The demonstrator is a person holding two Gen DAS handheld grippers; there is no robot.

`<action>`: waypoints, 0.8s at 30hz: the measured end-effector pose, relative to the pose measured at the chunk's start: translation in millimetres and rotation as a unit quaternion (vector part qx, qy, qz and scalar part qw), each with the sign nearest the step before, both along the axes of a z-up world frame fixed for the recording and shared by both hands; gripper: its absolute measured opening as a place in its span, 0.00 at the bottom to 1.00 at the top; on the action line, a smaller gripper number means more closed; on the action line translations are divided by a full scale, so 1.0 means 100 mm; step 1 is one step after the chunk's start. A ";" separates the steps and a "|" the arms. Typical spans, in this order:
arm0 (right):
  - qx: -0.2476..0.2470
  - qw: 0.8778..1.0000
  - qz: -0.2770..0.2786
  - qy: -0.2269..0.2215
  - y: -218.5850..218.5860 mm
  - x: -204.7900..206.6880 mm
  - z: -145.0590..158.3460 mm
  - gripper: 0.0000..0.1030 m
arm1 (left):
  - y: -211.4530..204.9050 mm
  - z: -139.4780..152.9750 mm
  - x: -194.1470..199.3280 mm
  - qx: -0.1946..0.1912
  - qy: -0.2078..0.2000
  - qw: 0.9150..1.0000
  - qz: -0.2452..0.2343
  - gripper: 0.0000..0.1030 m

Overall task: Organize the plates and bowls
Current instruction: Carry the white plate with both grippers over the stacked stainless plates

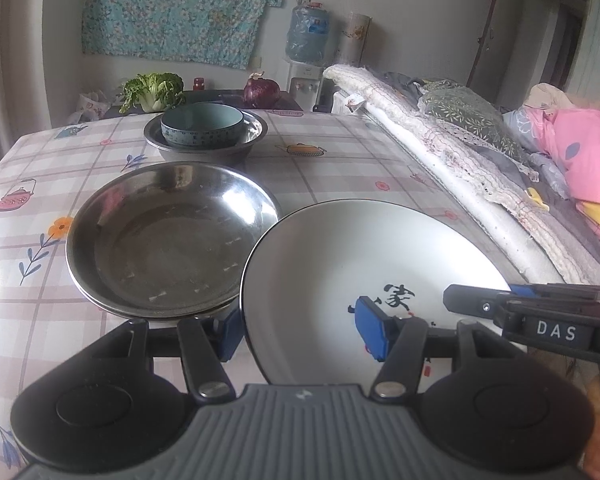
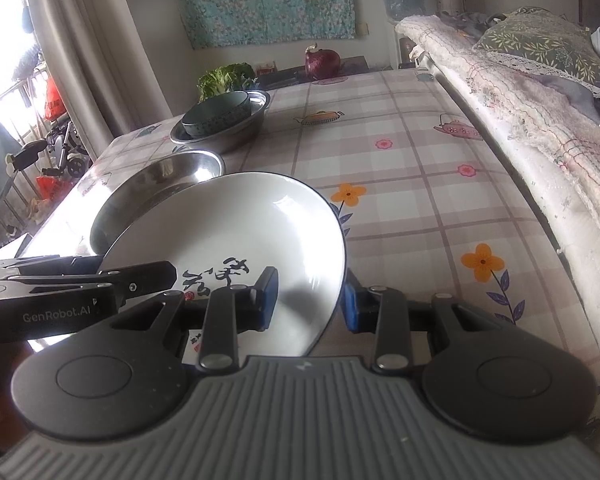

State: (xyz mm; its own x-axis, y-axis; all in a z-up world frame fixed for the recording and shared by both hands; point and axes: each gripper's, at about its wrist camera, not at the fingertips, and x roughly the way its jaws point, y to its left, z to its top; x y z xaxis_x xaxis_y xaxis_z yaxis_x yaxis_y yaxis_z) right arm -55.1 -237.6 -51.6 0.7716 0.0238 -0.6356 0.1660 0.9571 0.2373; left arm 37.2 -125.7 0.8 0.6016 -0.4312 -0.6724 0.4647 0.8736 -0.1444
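Observation:
A white plate with black calligraphy (image 1: 352, 264) is held tilted above the table, next to a steel plate (image 1: 168, 240). My left gripper (image 1: 300, 328) straddles the white plate's left rim, one blue pad (image 1: 370, 332) on its face, the other behind the rim. My right gripper (image 2: 310, 300) straddles the same plate's (image 2: 252, 232) right rim in the same way. Both look shut on it. Behind, a teal bowl (image 1: 202, 124) sits inside a steel basin (image 1: 252, 136). The steel plate (image 2: 156, 192) and the bowl (image 2: 216, 114) also show in the right wrist view.
The table has a checked floral cloth (image 1: 340, 164). A folded quilt and bedding (image 1: 460, 152) run along its right edge. A green cabbage (image 1: 152, 88) and a red onion (image 1: 260, 92) lie on a dark counter beyond the table. A water dispenser (image 1: 306, 40) stands behind.

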 end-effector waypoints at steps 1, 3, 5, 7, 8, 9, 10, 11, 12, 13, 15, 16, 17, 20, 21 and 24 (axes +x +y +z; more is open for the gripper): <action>-0.001 1.000 0.001 -0.001 0.01 0.02 0.01 0.32 | 0.02 0.01 0.00 -0.002 -0.001 1.000 0.002 0.57; -0.003 1.000 0.004 -0.002 0.05 0.04 0.04 0.32 | 0.07 0.02 0.01 -0.005 -0.004 1.000 0.008 0.57; -0.006 1.000 0.009 -0.003 0.09 0.07 0.05 0.32 | 0.13 0.04 0.02 -0.009 -0.005 1.000 0.015 0.57; -0.008 1.000 0.014 -0.003 0.13 0.11 0.07 0.32 | 0.20 0.06 0.04 -0.012 -0.007 1.000 0.022 0.57; -0.008 1.000 0.017 -0.004 0.17 0.14 0.09 0.32 | 0.23 0.06 0.06 -0.013 -0.008 1.000 0.026 0.57; -0.009 1.000 0.020 -0.004 0.19 0.16 0.09 0.32 | 0.26 0.07 0.07 -0.014 -0.008 0.999 0.029 0.57; -0.008 1.000 0.022 -0.005 0.22 0.19 0.10 0.32 | 0.30 0.07 0.09 -0.015 -0.009 0.999 0.034 0.57; -0.007 1.000 0.025 -0.005 0.26 0.22 0.11 0.32 | 0.33 0.08 0.11 -0.015 -0.009 0.999 0.038 0.57; -0.006 1.000 0.028 -0.006 0.29 0.26 0.12 0.32 | 0.37 0.08 0.14 -0.016 -0.010 0.999 0.043 0.57; -0.006 0.999 0.032 -0.006 0.32 0.30 0.13 0.32 | 0.41 0.08 0.16 -0.017 -0.010 0.999 0.048 0.57; -0.006 0.999 0.039 -0.006 0.39 0.38 0.14 0.32 | 0.49 0.08 0.21 -0.018 -0.010 0.998 0.058 0.57; -0.006 0.999 0.043 -0.006 0.43 0.42 0.14 0.32 | 0.54 0.09 0.23 -0.018 -0.010 0.998 0.063 0.57; -0.006 0.999 0.048 -0.006 0.48 0.47 0.15 0.32 | 0.57 0.09 0.25 -0.019 -0.009 0.997 0.068 0.57; -0.005 0.998 0.060 -0.004 0.59 0.60 0.14 0.32 | 0.70 0.07 0.36 -0.021 -0.005 0.996 0.083 0.57; -0.005 0.998 0.064 -0.002 0.63 0.65 0.14 0.32 | 0.73 0.07 0.39 -0.021 -0.004 0.996 0.087 0.57; 0.001 0.997 0.071 0.004 0.70 0.80 0.10 0.32 | 0.80 0.04 0.48 -0.022 0.002 0.995 0.096 0.57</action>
State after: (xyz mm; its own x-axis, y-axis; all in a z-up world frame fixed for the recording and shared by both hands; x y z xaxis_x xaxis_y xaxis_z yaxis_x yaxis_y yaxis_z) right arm 24.6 -167.8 -41.1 0.7548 0.1332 -0.6423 0.0312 0.9708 0.2379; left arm 84.8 -45.6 5.3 0.6733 -0.3373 -0.6580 0.2897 0.9391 -0.1850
